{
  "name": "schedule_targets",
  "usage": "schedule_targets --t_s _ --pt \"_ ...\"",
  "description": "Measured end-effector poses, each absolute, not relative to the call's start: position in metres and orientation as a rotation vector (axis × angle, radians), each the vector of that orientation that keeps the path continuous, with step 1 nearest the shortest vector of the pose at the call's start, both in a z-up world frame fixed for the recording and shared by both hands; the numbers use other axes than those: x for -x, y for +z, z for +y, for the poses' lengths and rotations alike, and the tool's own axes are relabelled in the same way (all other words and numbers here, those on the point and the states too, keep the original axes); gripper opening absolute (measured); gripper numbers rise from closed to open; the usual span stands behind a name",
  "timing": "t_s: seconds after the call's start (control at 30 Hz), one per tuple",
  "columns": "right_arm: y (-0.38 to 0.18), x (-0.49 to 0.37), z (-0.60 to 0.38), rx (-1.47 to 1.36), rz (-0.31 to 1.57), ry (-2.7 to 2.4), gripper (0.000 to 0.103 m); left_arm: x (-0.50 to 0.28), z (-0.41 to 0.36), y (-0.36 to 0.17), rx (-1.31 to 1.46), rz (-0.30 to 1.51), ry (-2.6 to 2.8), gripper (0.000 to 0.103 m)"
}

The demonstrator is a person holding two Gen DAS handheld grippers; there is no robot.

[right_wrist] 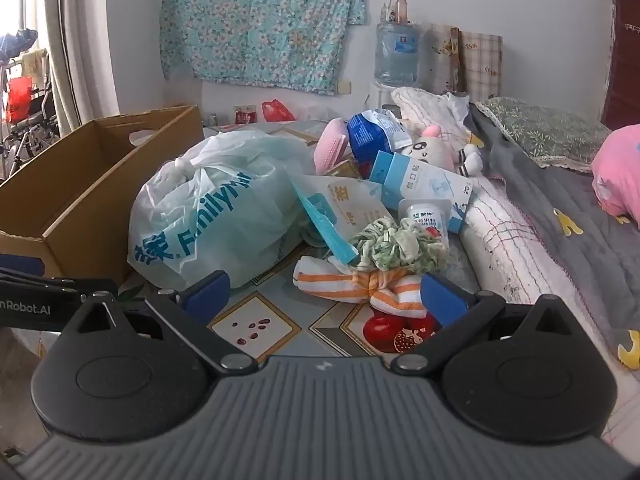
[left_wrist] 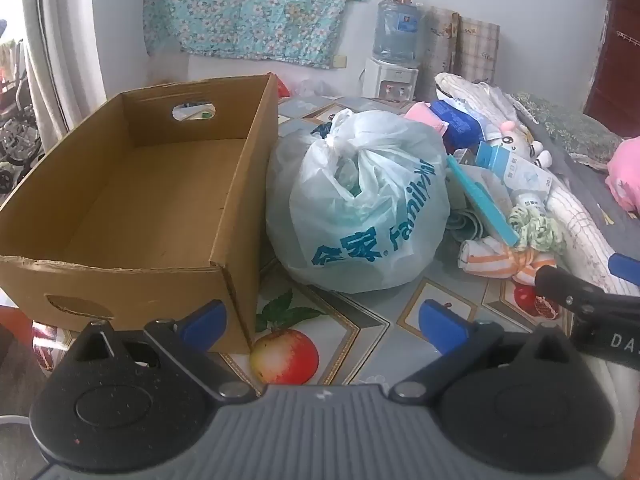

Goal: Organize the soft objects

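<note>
An empty open cardboard box (left_wrist: 132,184) stands on the table at the left; it also shows in the right wrist view (right_wrist: 80,184). A knotted pale plastic bag (left_wrist: 360,204) (right_wrist: 216,208) lies beside it. Right of the bag lie an orange-striped cloth (left_wrist: 496,260) (right_wrist: 360,284), a green scrunchie (left_wrist: 536,228) (right_wrist: 396,248), a plush rabbit (left_wrist: 516,140) (right_wrist: 432,148) and a pink soft item (right_wrist: 332,144). My left gripper (left_wrist: 324,324) is open and empty, just before the box corner and bag. My right gripper (right_wrist: 324,292) is open and empty, close to the striped cloth.
Paper packets, a blue-white box (right_wrist: 424,188) and a small bottle (right_wrist: 426,216) mix with the soft things. A quilted white cover (right_wrist: 512,256) and grey bedding (right_wrist: 580,224) lie at the right. A water dispenser (left_wrist: 394,60) stands at the back wall.
</note>
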State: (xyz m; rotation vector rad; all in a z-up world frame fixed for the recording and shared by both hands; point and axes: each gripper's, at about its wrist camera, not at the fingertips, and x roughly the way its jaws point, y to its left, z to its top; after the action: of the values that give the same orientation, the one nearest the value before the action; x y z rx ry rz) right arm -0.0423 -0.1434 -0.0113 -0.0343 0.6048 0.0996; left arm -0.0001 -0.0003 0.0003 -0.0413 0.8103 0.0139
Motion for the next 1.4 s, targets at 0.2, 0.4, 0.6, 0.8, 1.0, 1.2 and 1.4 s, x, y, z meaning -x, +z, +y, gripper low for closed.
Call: schedule_targets --t_s 0.2,0.4,0.6,0.8,1.0,1.2,1.4 --pt "-0.013 0.043 -0.142 0.041 0.583 0.098 0.102 0.0 0.001 0.004 0.044 0.801 0.019 0.103" --pt "-0.012 0.041 -0.138 0.056 0.588 0.1 0.102 0.002 0.008 0.002 0.067 0.79 0.036 0.103" --pt "-0.012 0.04 -0.137 0.053 0.596 0.103 0.102 0.002 0.008 0.002 0.057 0.797 0.039 0.103" --pt "-0.015 0.036 -0.136 0.057 0.606 0.099 0.102 0.001 0.008 -0.002 0.057 0.806 0.045 0.103" --pt "-0.015 0.036 -0.137 0.061 0.609 0.095 0.102 -0.002 0.007 -0.005 0.059 0.811 0.044 0.103" --pt "-0.015 0.035 -0.136 0.059 0.61 0.099 0.102 -0.002 0.008 -0.005 0.062 0.811 0.045 0.103" --pt "-0.015 0.036 -0.132 0.066 0.611 0.103 0.102 -0.004 0.01 -0.006 0.066 0.814 0.048 0.103"
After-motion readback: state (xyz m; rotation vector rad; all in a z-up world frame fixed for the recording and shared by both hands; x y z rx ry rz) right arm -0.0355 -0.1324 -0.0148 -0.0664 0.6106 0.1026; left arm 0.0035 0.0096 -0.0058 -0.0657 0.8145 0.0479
